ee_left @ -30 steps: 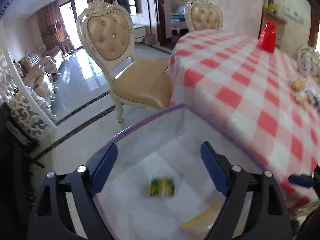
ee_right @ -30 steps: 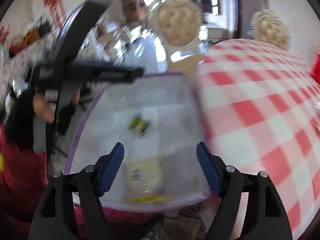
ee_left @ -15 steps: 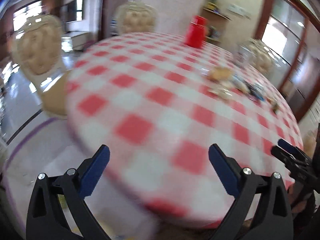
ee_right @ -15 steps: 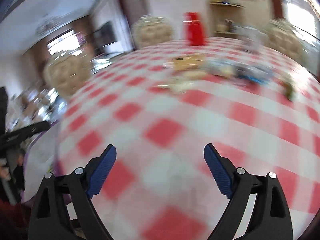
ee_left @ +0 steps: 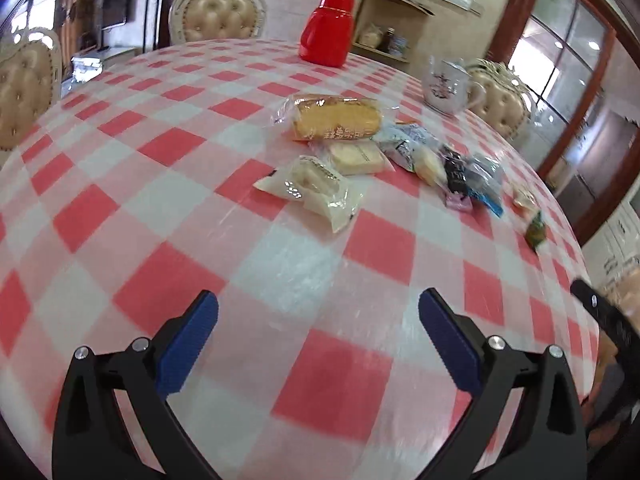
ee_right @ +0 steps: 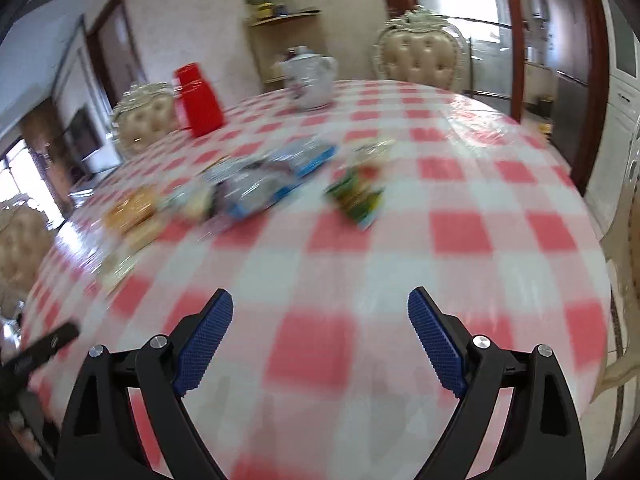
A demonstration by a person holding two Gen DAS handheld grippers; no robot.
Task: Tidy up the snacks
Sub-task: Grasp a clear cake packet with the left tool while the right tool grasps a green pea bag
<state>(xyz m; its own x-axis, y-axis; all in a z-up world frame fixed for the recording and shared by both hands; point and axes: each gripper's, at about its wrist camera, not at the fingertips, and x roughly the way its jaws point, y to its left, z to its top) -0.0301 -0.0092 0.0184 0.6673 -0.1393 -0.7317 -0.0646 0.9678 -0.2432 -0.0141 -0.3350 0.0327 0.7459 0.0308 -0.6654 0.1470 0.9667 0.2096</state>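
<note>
Several wrapped snacks lie in a loose row on the red-and-white checked table (ee_left: 312, 380). Among them are a golden cake (ee_left: 336, 122) in clear wrap, a white pastry packet (ee_left: 316, 186), dark and blue packets (ee_left: 468, 178) and a small green packet (ee_left: 535, 232). My left gripper (ee_left: 318, 312) hangs open over bare cloth, well short of them. In the right wrist view, the green packet (ee_right: 356, 196) and blue packets (ee_right: 276, 180) look blurred, and my right gripper (ee_right: 320, 312) is open with nothing between its fingers.
A red jug (ee_left: 328, 28) and a white teapot (ee_left: 446, 86) stand at the table's far side. Padded chairs (ee_left: 218, 14) ring the table. The other gripper's tip (ee_left: 600, 312) shows at the right edge of the left wrist view.
Both grippers have swung away from the clear purple-rimmed bin with snacks in it and now face the table and the snack row. Their jaws look a little wider than before.
</note>
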